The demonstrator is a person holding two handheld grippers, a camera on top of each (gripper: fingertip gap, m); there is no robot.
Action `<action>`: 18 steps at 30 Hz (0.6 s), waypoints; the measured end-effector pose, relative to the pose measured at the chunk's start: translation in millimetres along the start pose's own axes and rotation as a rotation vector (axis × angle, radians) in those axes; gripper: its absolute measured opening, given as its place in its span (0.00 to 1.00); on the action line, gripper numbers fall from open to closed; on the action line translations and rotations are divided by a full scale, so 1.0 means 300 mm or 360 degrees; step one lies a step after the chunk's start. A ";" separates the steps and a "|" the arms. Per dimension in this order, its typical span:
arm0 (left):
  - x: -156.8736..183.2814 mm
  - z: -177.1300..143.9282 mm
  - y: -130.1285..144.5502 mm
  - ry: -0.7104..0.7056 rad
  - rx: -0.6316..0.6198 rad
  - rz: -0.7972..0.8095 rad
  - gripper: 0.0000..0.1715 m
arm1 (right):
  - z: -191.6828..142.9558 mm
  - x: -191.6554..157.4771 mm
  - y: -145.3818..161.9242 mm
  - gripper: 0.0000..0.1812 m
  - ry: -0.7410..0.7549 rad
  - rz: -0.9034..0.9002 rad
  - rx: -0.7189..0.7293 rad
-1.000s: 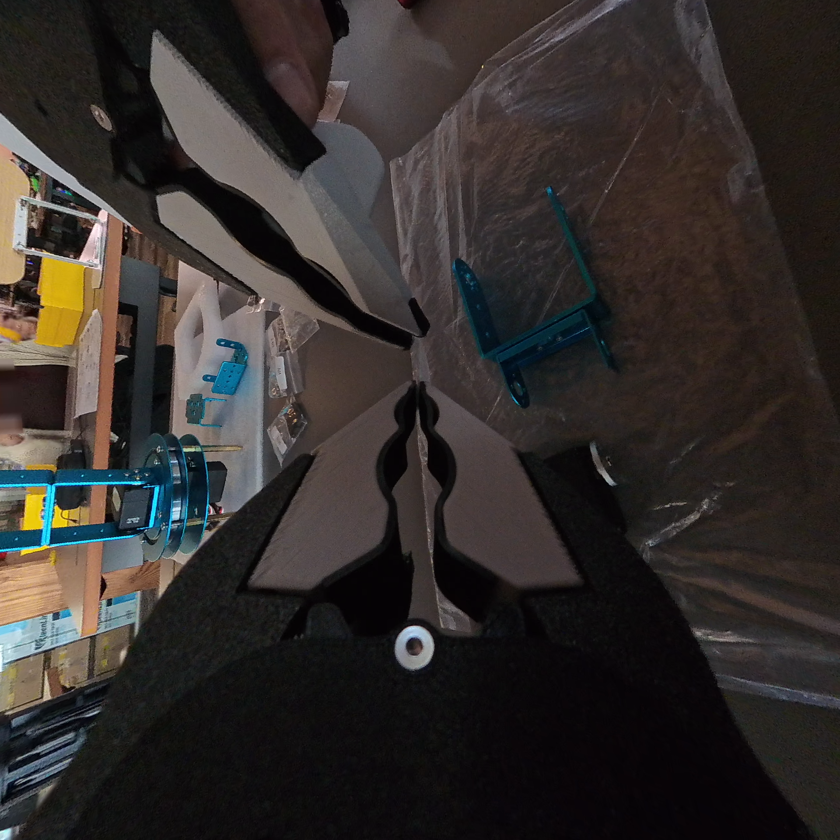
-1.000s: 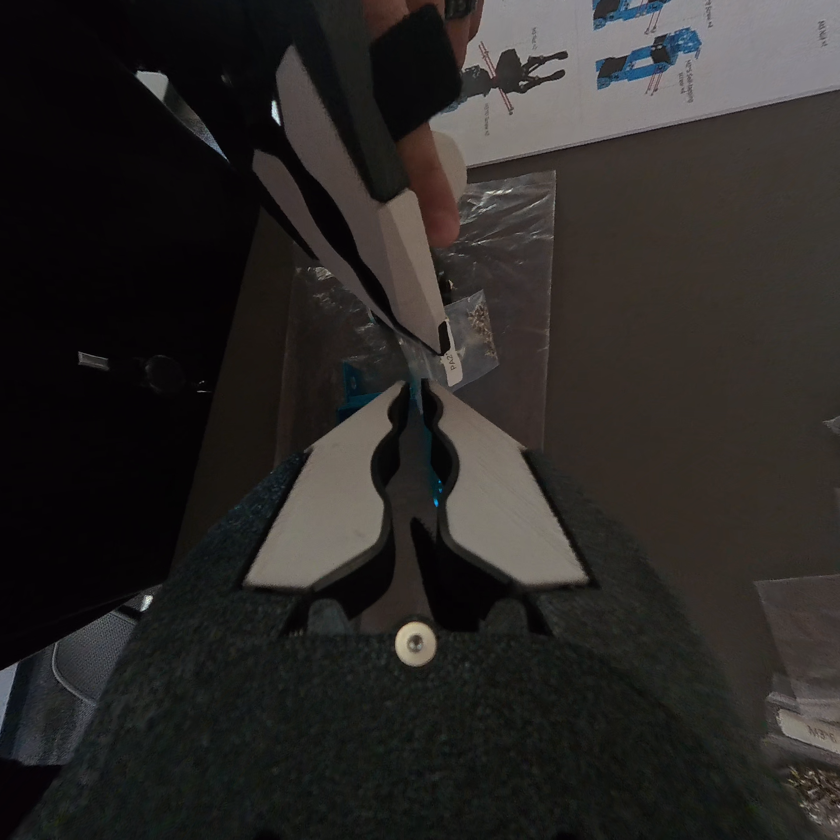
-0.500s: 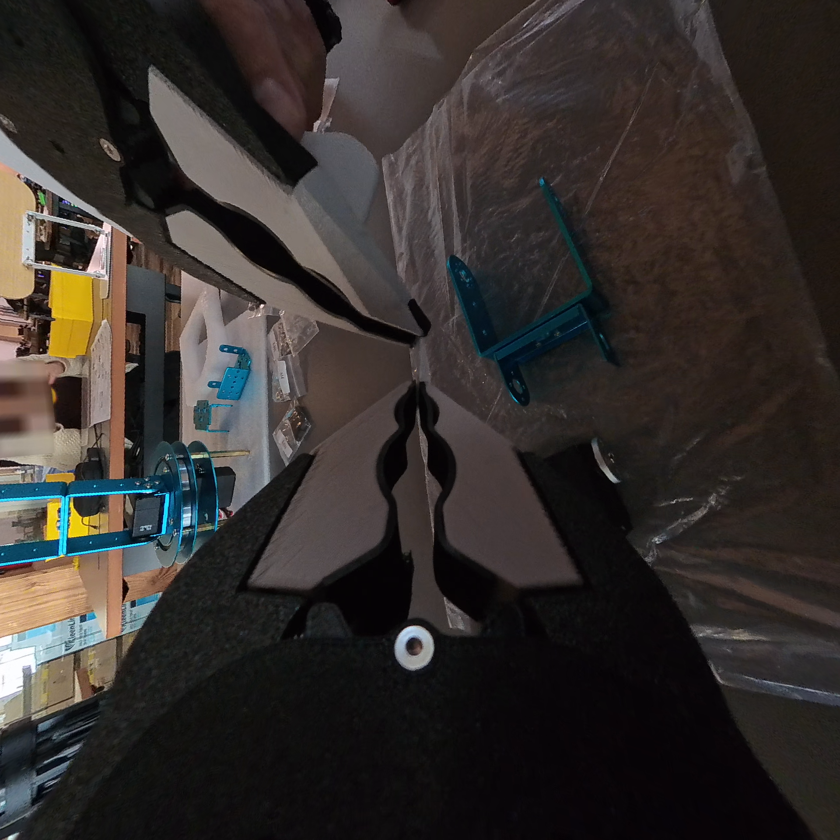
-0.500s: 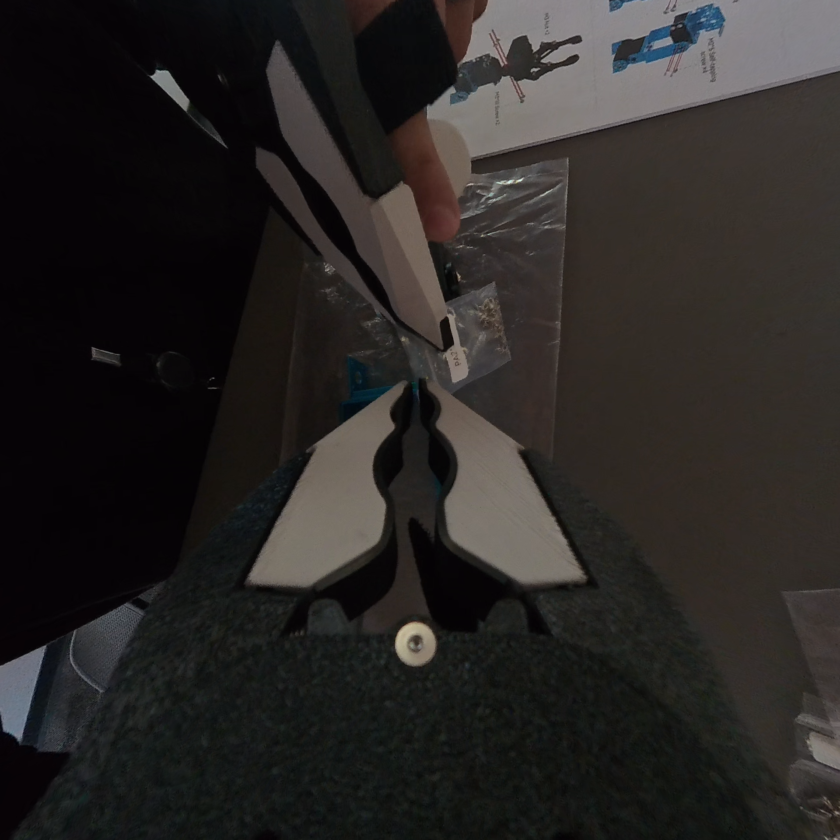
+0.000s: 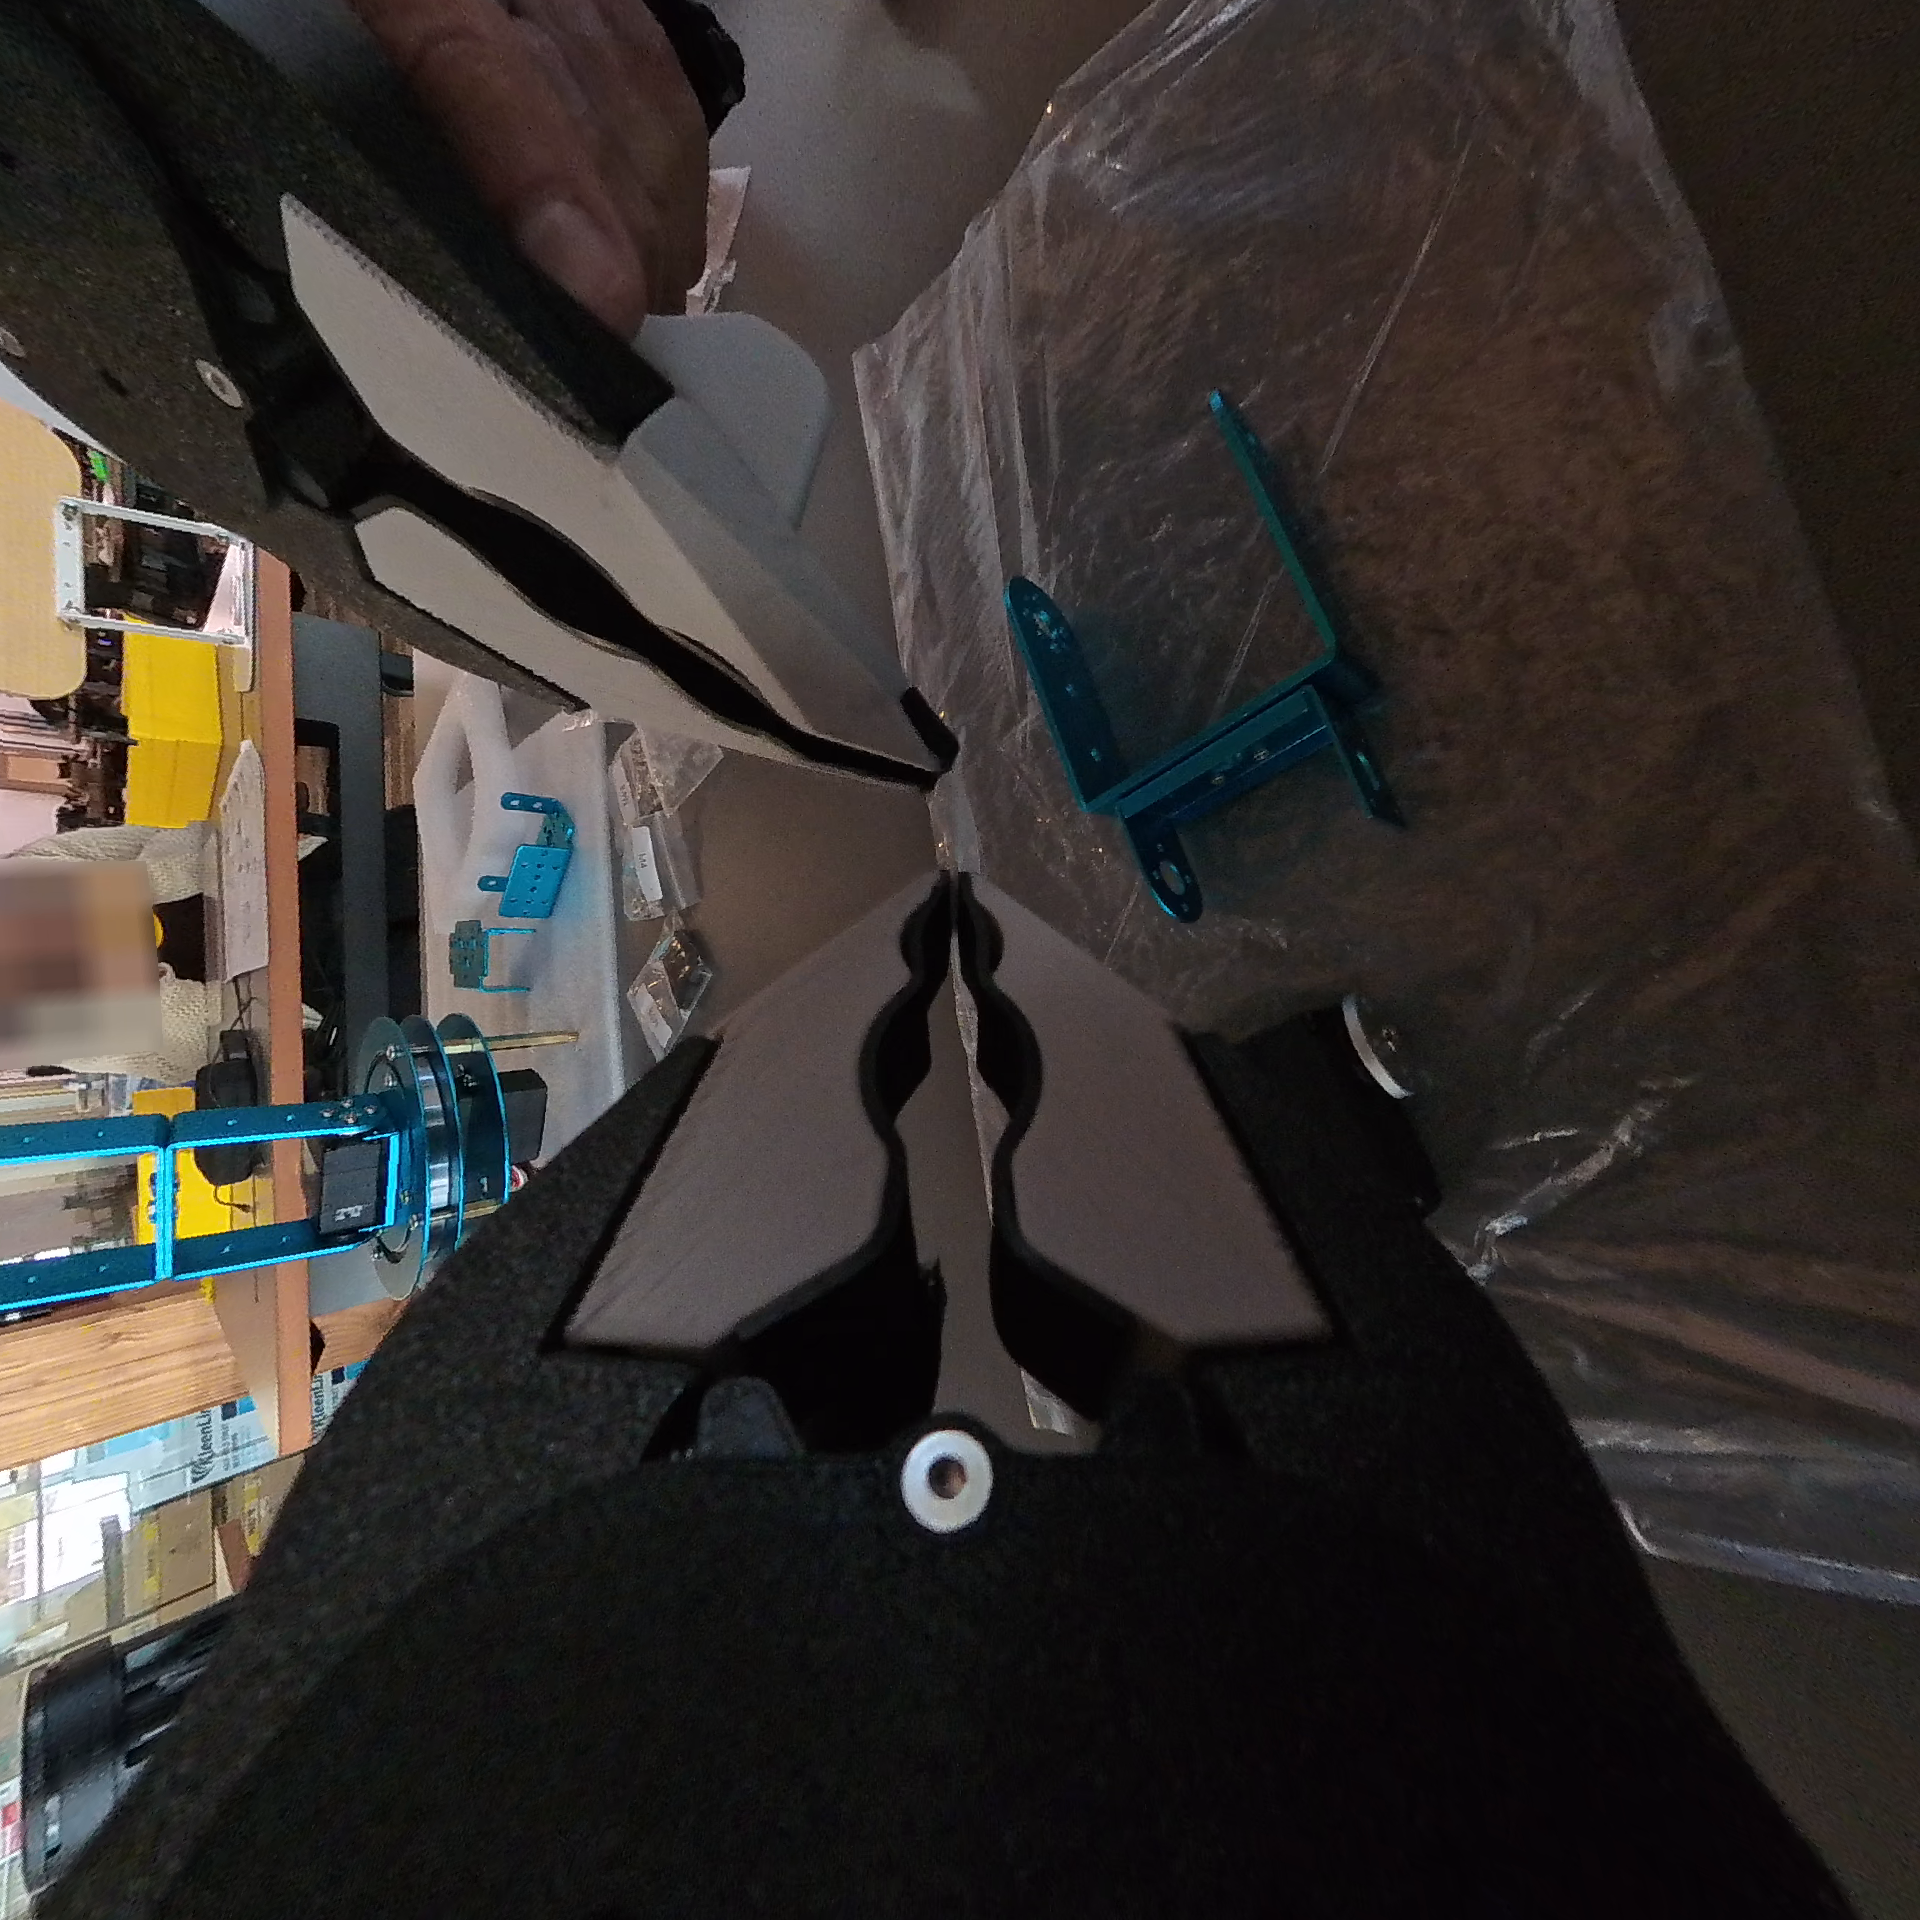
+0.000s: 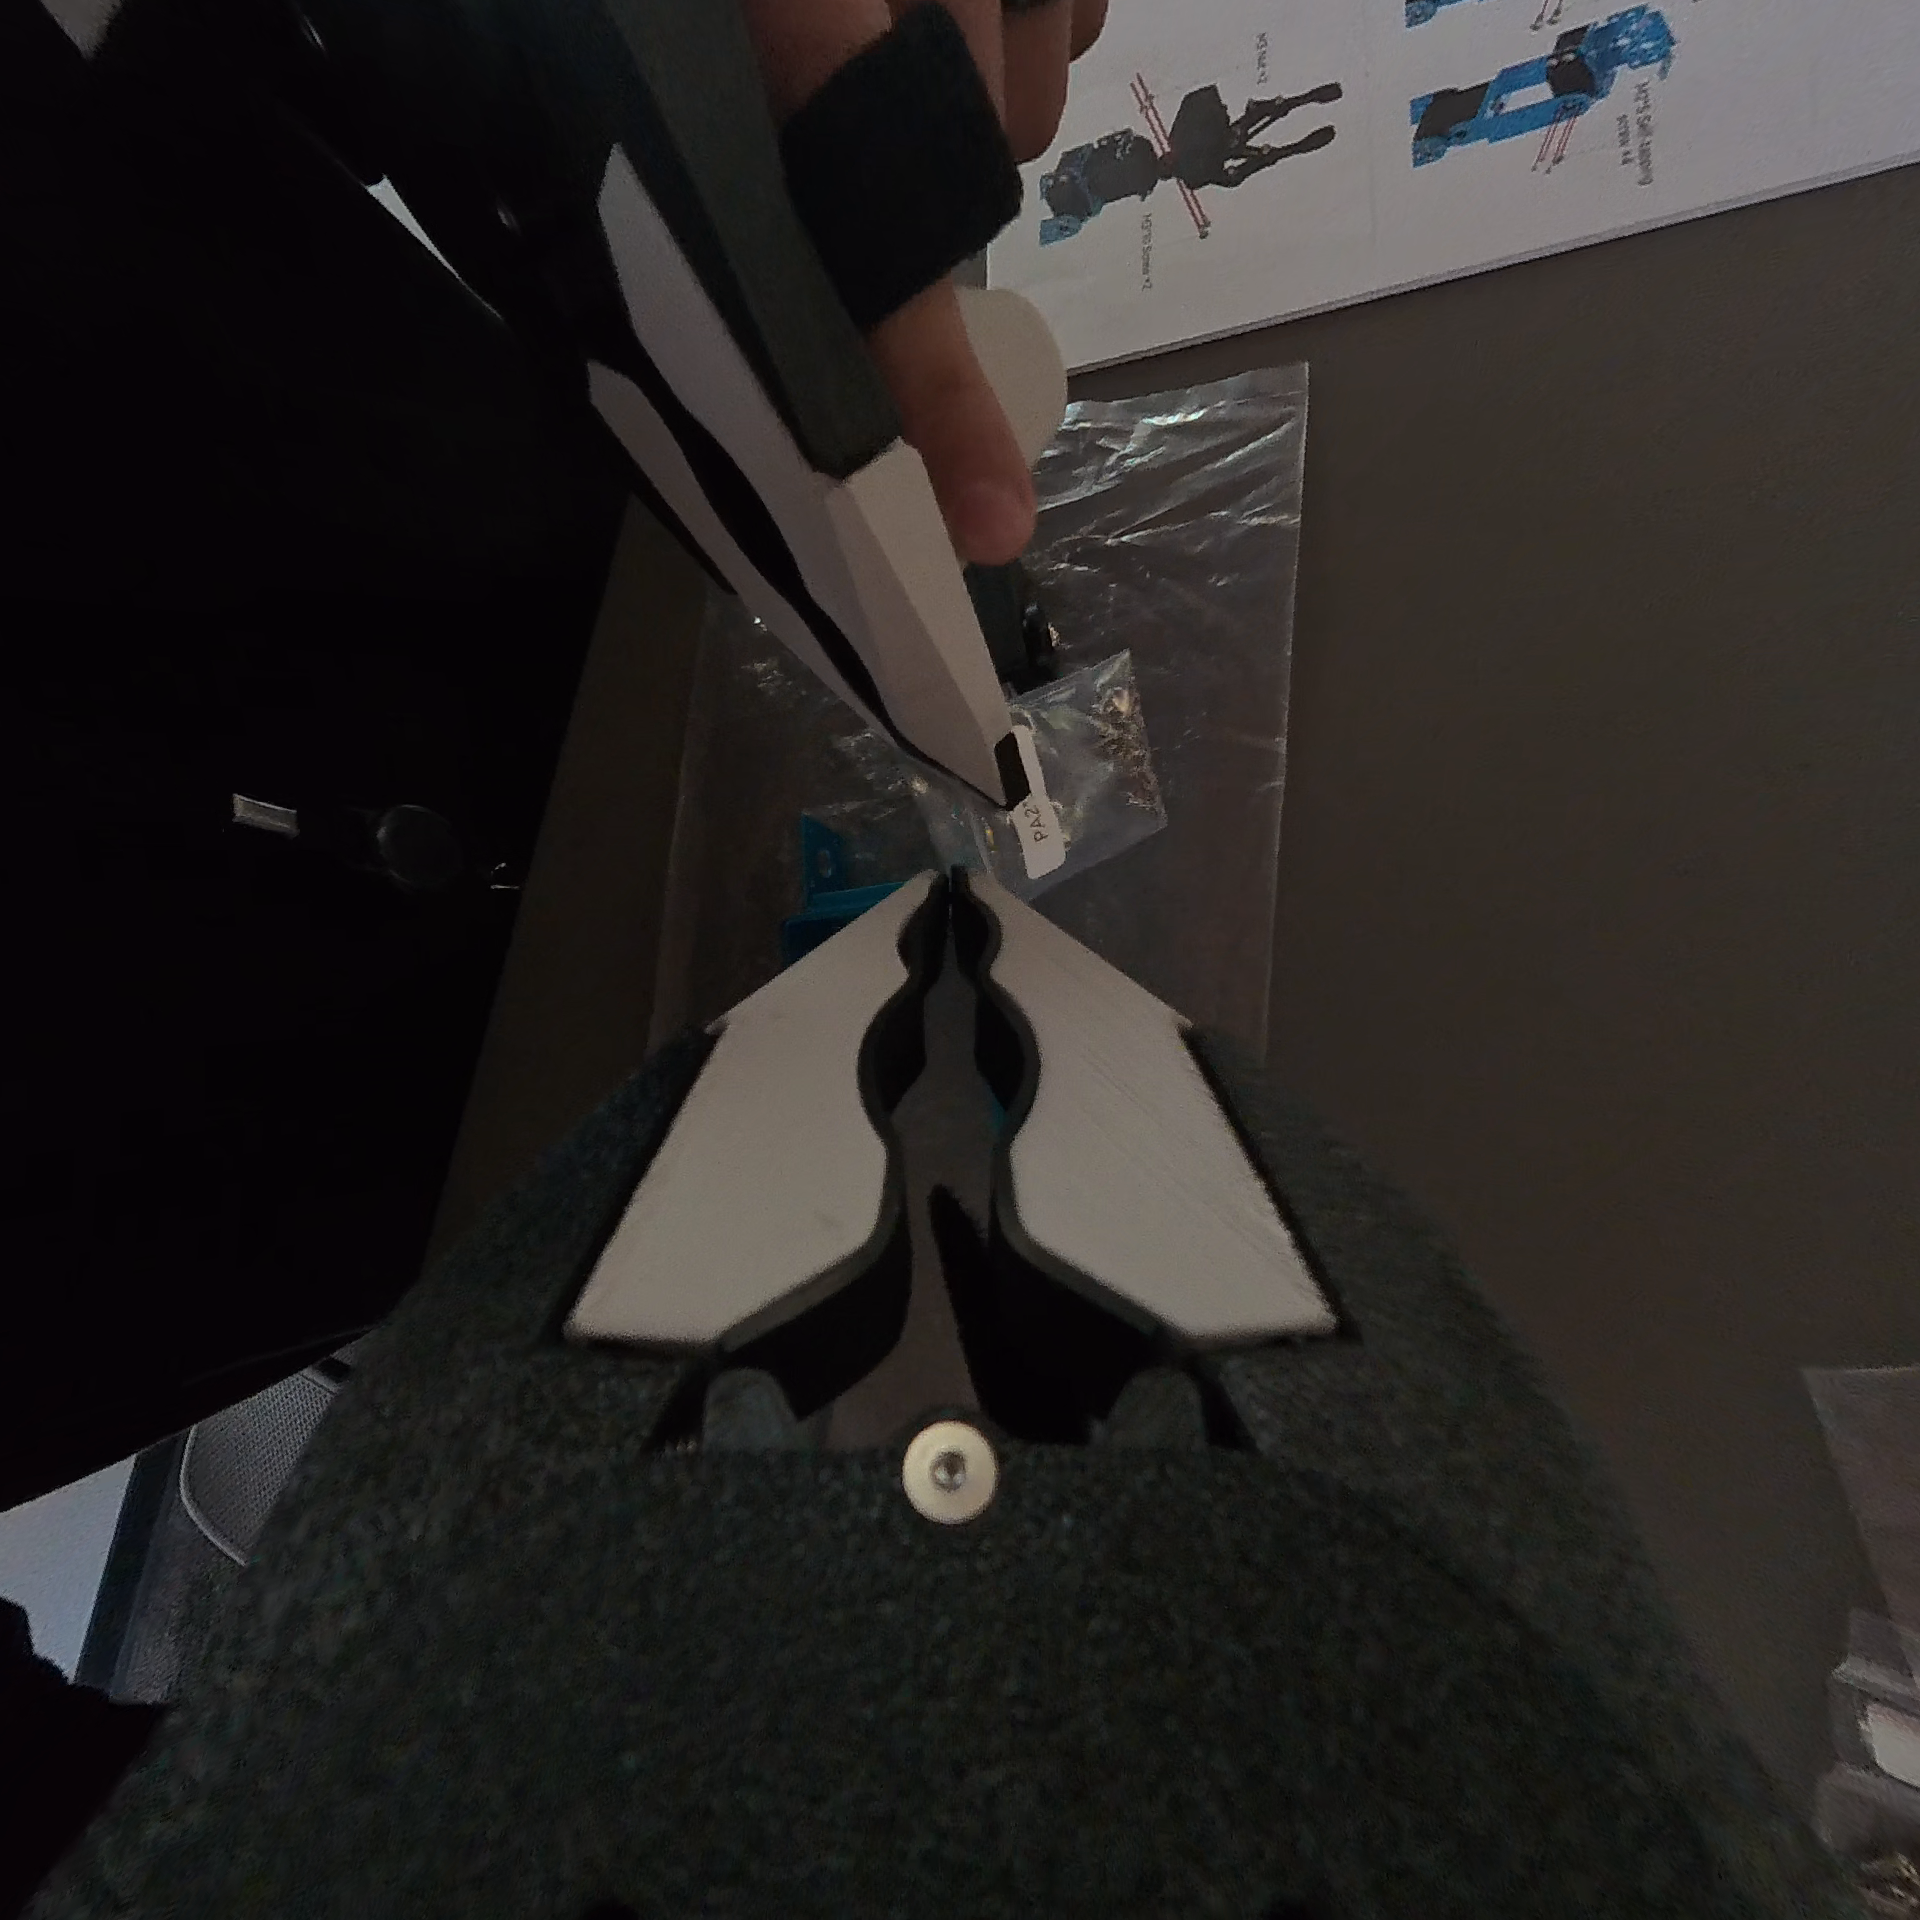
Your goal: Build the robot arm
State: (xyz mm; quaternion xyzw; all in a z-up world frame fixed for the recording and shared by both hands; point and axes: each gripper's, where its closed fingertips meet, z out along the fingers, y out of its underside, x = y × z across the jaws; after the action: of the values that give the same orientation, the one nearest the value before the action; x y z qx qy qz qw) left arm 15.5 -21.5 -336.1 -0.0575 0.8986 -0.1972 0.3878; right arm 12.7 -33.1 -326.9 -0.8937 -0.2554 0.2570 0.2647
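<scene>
A small clear bag of screws with a white label [image 6: 1091, 774] hangs between both grippers. My right gripper [image 6: 951, 881] is shut on its lower corner. My left gripper [image 5: 951, 881] is shut on the bag, which shows edge-on as a thin strip [image 5: 958, 821]. In the right wrist view the left gripper [image 6: 1003, 784] comes in from the upper left, a person's finger [image 6: 966, 447] along it. In the left wrist view the right gripper [image 5: 925, 753] meets the bag from the upper left. Below lies a blue metal bracket [image 5: 1205, 748] on a large clear plastic bag [image 5: 1455, 520].
A white instruction sheet [image 6: 1455, 156] lies at the table's far edge. A blue robot arm assembly [image 5: 260, 1174], white foam with blue brackets [image 5: 530, 852] and small parts bags [image 5: 665, 821] sit to the left. More bags [image 6: 1870, 1558] lie at the right. The tips of both grippers are at nearly the same place.
Both grippers stay shut on the small bag. The pair has shifted slightly, and the screw end of the bag now shows more clearly beside the left gripper's tip.
</scene>
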 end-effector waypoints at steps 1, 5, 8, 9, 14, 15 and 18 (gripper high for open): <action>0.001 0.000 0.000 0.0000 0.0000 0.0002 0.00 | 0.000 0.001 0.000 0.00 0.0000 0.0001 -0.0001; 0.002 0.001 0.002 0.0004 -0.0007 0.0006 0.00 | -0.003 0.003 -0.004 0.01 0.0005 0.0004 0.0009; 0.004 0.001 0.002 0.0005 -0.0008 0.0008 0.00 | -0.003 0.005 -0.005 0.01 0.0009 0.0005 0.0009; 0.003 0.001 0.002 0.0005 -0.0006 0.0007 0.00 | -0.002 0.003 -0.004 0.01 0.0005 0.0005 0.0005; 0.006 0.003 0.000 0.0009 -0.0005 -0.0001 0.00 | 0.008 0.010 0.000 0.01 0.0021 0.0002 -0.0014; 0.007 0.003 -0.001 0.0009 -0.0004 -0.0001 0.00 | 0.009 0.008 0.001 0.01 0.0013 0.0006 -0.0017; 0.010 0.004 -0.003 0.0015 -0.0004 -0.0007 0.00 | 0.012 0.003 0.002 0.00 0.0001 -0.0004 -0.0024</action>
State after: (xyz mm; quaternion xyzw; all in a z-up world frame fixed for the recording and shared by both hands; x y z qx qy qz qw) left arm 14.3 -23.4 -338.7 -0.0591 0.9005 -0.1972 0.3830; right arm 11.3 -31.7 -330.2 -0.8954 -0.2584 0.2544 0.2584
